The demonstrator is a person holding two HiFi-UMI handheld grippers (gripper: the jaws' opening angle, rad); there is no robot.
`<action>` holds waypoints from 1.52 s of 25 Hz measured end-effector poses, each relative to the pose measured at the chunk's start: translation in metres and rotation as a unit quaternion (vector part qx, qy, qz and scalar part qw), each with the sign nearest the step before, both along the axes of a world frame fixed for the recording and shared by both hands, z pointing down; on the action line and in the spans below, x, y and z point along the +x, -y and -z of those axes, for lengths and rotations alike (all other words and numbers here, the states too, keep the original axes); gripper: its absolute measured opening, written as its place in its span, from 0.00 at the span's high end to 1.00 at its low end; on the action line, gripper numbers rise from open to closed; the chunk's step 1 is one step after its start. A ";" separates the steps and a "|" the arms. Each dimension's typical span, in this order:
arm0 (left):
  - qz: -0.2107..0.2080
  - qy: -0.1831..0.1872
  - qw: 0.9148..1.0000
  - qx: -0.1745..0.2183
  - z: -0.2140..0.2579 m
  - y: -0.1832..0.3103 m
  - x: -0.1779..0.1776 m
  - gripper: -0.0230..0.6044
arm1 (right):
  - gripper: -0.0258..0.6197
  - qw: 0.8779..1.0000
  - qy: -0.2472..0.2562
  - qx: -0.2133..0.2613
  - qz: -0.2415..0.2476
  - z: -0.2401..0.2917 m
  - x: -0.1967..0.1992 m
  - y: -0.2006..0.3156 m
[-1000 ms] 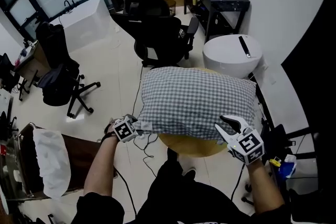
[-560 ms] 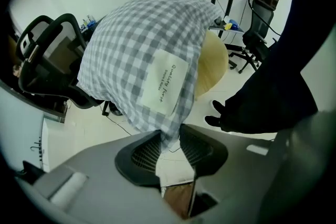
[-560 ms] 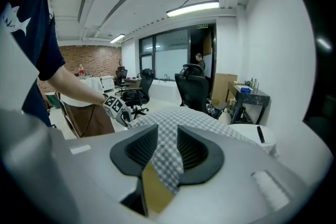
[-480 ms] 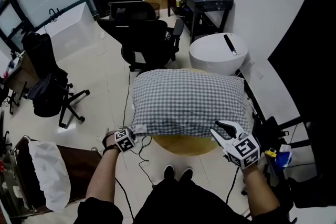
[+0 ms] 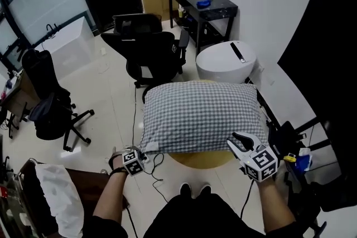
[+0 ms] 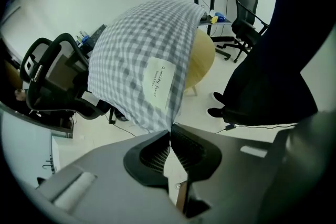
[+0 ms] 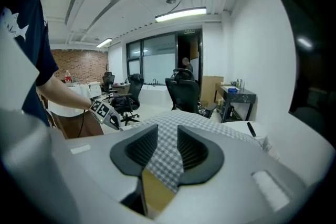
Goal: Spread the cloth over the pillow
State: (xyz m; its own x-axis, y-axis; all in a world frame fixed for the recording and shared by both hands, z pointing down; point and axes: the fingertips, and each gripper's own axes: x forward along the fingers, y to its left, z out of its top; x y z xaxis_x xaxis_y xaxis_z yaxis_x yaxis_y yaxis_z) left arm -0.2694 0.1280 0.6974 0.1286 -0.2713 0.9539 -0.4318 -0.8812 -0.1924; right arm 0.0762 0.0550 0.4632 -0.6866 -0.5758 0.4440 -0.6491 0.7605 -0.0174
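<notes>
Two near corners, one of them pinched

One checked cloth [image 5: 198, 114] takes up the middle of the head view, draped in a soft rounded mound; the pillow under it is fully covered and cannot be seen. The mound sits on a round wooden table [image 5: 202, 160], whose pale edge shows below the cloth's near side. Behind it stand a black office chair [image 5: 153, 53] and, to the right of that, a round white drum [image 5: 226, 61] with a dark strip on top.

At the near left corner of the cloth is the left gripper [image 5: 145, 150], pointing steeply down. Its jaws have just been closing and now meet at the tips, with the tapered corner of the cloth nipped between them, as the left gripper view shows. From there the fabric hangs off the table edge.

At the near right corner is the right gripper [image 5: 238, 141], tilted only a little below level. Its jaws stand well apart; the cloth's corner lies in the gap between them, and the pads do not press on it.

A small white label [image 6: 157, 84] is sewn to the cloth near the pinched corner.
</notes>
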 end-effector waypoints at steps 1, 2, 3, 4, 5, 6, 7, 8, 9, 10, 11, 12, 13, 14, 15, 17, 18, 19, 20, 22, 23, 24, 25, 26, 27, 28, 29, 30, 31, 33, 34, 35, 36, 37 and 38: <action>0.002 -0.004 1.000 0.000 0.000 0.000 0.000 0.96 | 0.76 1.000 0.003 0.000 -0.002 0.001 0.000 -0.002; 0.006 -0.007 1.000 0.003 0.001 0.001 0.001 0.95 | 0.76 1.000 0.005 0.000 -0.003 0.002 0.000 -0.005; 0.012 -0.011 1.000 0.007 0.004 0.003 0.002 0.94 | 0.76 1.000 0.006 0.002 -0.004 0.004 0.001 -0.007; 0.019 -0.015 1.000 0.014 0.008 0.005 0.003 0.92 | 0.76 1.000 0.007 0.004 -0.005 0.006 0.003 -0.009; 0.027 -0.021 0.999 0.023 0.013 0.008 0.005 0.88 | 0.76 1.000 0.009 0.007 -0.008 0.008 0.006 -0.010; 0.036 -0.029 0.998 0.034 0.021 0.010 0.007 0.83 | 0.76 1.000 0.012 0.010 -0.011 0.011 0.009 -0.011; 0.045 -0.041 0.997 0.045 0.030 0.012 0.011 0.78 | 0.76 1.000 0.016 0.014 -0.014 0.015 0.012 -0.013; 0.055 -0.055 0.995 0.057 0.041 0.013 0.016 0.75 | 0.76 0.999 0.021 0.017 -0.016 0.018 0.015 -0.015; 0.063 -0.070 0.993 0.068 0.054 0.013 0.022 0.73 | 0.76 0.999 0.028 0.020 -0.018 0.021 0.018 -0.017; 0.070 -0.087 0.990 0.081 0.068 0.013 0.029 0.71 | 0.76 0.999 0.034 0.022 -0.018 0.024 0.022 -0.019; 0.075 -0.103 0.987 0.096 0.083 0.014 0.039 0.71 | 0.77 0.999 0.041 0.023 -0.017 0.027 0.025 -0.022; 0.079 -0.120 0.983 0.111 0.099 0.015 0.049 0.70 | 0.77 0.999 0.046 0.023 -0.016 0.029 0.028 -0.025; 0.083 -0.139 0.979 0.125 0.116 0.015 0.062 0.69 | 0.80 0.998 0.049 0.022 -0.014 0.030 0.031 -0.028; 0.086 -0.162 0.974 0.137 0.132 0.014 0.077 0.68 | 0.84 0.998 0.050 0.021 -0.011 0.031 0.034 -0.031; 0.087 -0.187 0.967 0.147 0.146 0.012 0.094 0.67 | 0.88 0.999 0.049 0.022 -0.008 0.032 0.037 -0.036; 0.079 -0.234 0.955 0.164 0.172 0.005 0.131 0.67 | 0.95 0.998 0.048 0.028 0.002 0.035 0.040 -0.046; 0.069 -0.247 0.951 0.174 0.182 0.003 0.149 0.67 | 0.95 0.998 0.049 0.031 0.008 0.037 0.042 -0.050; 0.056 -0.251 0.949 0.184 0.189 0.000 0.166 0.67 | 0.95 0.998 0.050 0.033 0.014 0.038 0.044 -0.054; 0.044 -0.247 0.948 0.194 0.194 -0.003 0.180 0.67 | 0.95 0.998 0.051 0.034 0.019 0.038 0.046 -0.058; 0.025 -0.244 0.948 0.201 0.198 -0.013 0.205 0.67 | 0.95 0.998 0.053 0.035 0.026 0.037 0.049 -0.067; 0.019 -0.251 0.947 0.199 0.199 -0.019 0.218 0.67 | 0.95 0.997 0.054 0.035 0.030 0.037 0.050 -0.071; 0.015 -0.262 0.945 0.197 0.201 -0.025 0.229 0.67 | 0.95 0.997 0.055 0.036 0.034 0.037 0.052 -0.075; 0.011 -0.273 0.942 0.194 0.202 -0.031 0.240 0.67 | 0.95 0.997 0.055 0.037 0.037 0.037 0.054 -0.079; 0.008 -0.283 0.940 0.191 0.204 -0.037 0.250 0.67 | 0.95 0.997 0.057 0.037 0.041 0.038 0.056 -0.082; 0.006 -0.288 0.939 0.188 0.204 -0.041 0.257 0.67 | 0.95 0.997 0.058 0.037 0.045 0.038 0.058 -0.086; 0.005 -0.291 0.939 0.185 0.204 -0.046 0.263 0.67 | 0.95 0.996 0.059 0.037 0.048 0.038 0.061 -0.089; 0.004 -0.291 0.939 0.183 0.204 -0.050 0.267 0.67 | 0.95 0.996 0.060 0.036 0.050 0.038 0.063 -0.093; 0.003 -0.291 0.939 0.183 0.204 -0.054 0.272 0.67 | 0.95 0.996 0.061 0.036 0.052 0.038 0.066 -0.097; 0.003 -0.292 0.939 0.182 0.205 -0.057 0.275 0.67 | 0.95 0.996 0.061 0.037 0.055 0.038 0.069 -0.100; 0.004 -0.292 0.939 0.183 0.206 -0.062 0.281 0.67 | 0.95 0.996 0.061 0.039 0.059 0.038 0.074 -0.106; 0.004 -0.291 0.939 0.183 0.206 -0.065 0.283 0.67 | 0.95 0.996 0.061 0.039 0.060 0.038 0.076 -0.108; 0.004 -0.290 0.939 0.184 0.206 -0.068 0.285 0.67 | 0.95 0.995 0.062 0.040 0.061 0.038 0.078 -0.110; 0.004 -0.289 0.939 0.184 0.206 -0.071 0.287 0.67 | 0.95 0.995 0.062 0.040 0.062 0.037 0.081 -0.112; 0.004 -0.287 0.940 0.184 0.205 -0.074 0.289 0.67 | 0.95 0.995 0.062 0.041 0.062 0.037 0.084 -0.114; 0.005 -0.285 0.941 0.183 0.203 -0.077 0.290 0.67 | 0.95 0.995 0.063 0.040 0.062 0.036 0.087 -0.116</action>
State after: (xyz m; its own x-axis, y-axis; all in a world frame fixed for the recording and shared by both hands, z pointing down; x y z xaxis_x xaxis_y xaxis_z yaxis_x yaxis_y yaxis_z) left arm 0.0210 0.2053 0.4940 0.5865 -0.5722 0.5732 -0.5641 -0.7965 -0.2178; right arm 0.1630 0.1709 0.4273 -0.8015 -0.5139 0.3058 -0.5471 0.8366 -0.0282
